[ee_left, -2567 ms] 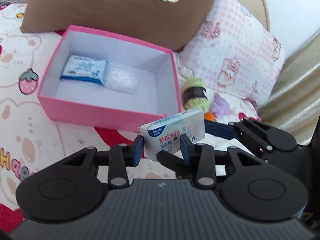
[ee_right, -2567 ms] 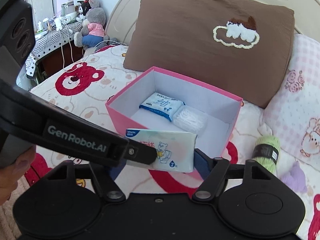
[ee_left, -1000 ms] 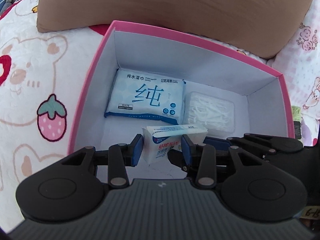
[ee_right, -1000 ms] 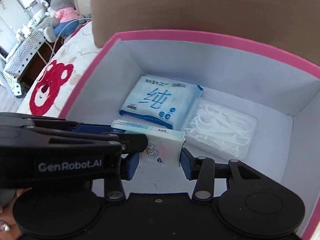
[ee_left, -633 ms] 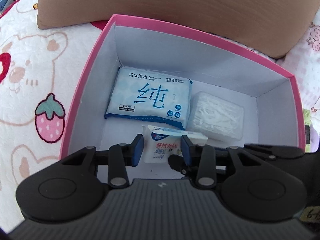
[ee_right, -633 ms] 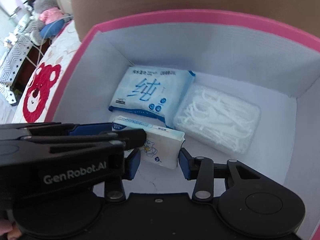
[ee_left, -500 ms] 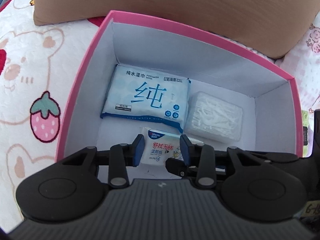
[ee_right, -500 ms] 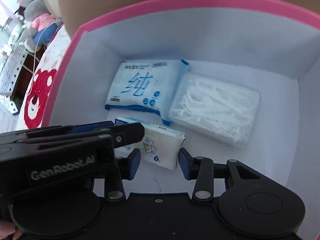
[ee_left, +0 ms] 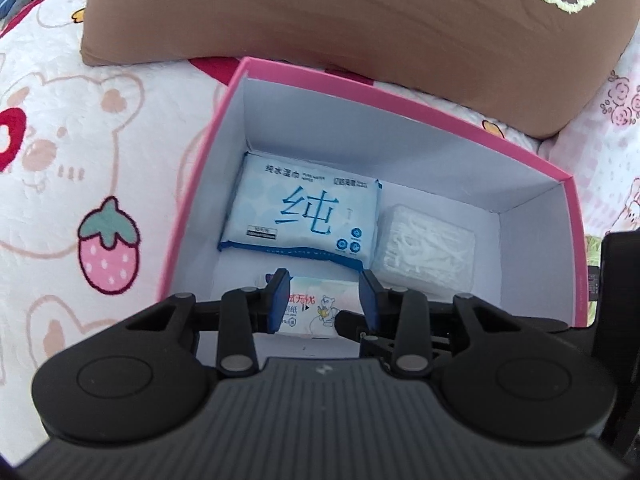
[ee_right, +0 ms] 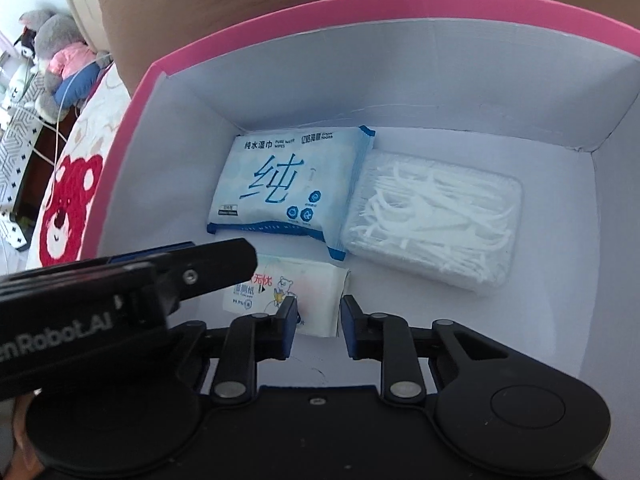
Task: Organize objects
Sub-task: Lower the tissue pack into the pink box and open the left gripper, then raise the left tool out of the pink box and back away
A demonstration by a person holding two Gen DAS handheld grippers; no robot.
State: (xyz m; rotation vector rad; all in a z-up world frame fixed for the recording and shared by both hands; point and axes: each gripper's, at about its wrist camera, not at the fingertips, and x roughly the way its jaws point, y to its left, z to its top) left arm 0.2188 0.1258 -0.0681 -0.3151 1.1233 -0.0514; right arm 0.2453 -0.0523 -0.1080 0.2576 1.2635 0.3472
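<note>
An open pink box (ee_left: 400,148) (ee_right: 400,72) holds a blue wet-wipes pack (ee_left: 304,212) (ee_right: 280,184) and, to its right, a clear pack of white floss picks (ee_left: 428,248) (ee_right: 432,220). In front of them a small tissue pack (ee_left: 316,312) (ee_right: 304,284) lies flat on the box floor. My left gripper (ee_left: 323,300) is shut on it, one pad on each side. My right gripper (ee_right: 320,312) is shut to a narrow gap at the pack's right end. Its left finger overlaps the pack, and no clear pinch shows.
A brown pillow (ee_left: 360,12) lies right behind the box, and a pink checked pillow (ee_left: 612,140) is at the right. The box sits on a bear-and-strawberry bedspread (ee_left: 108,244). Plush toys (ee_right: 60,40) sit far off to the left.
The tissue pack went from hanging upright over the bed to lying flat on the box floor. The right jaws narrowed sharply in the last half second. The left grip stayed the same.
</note>
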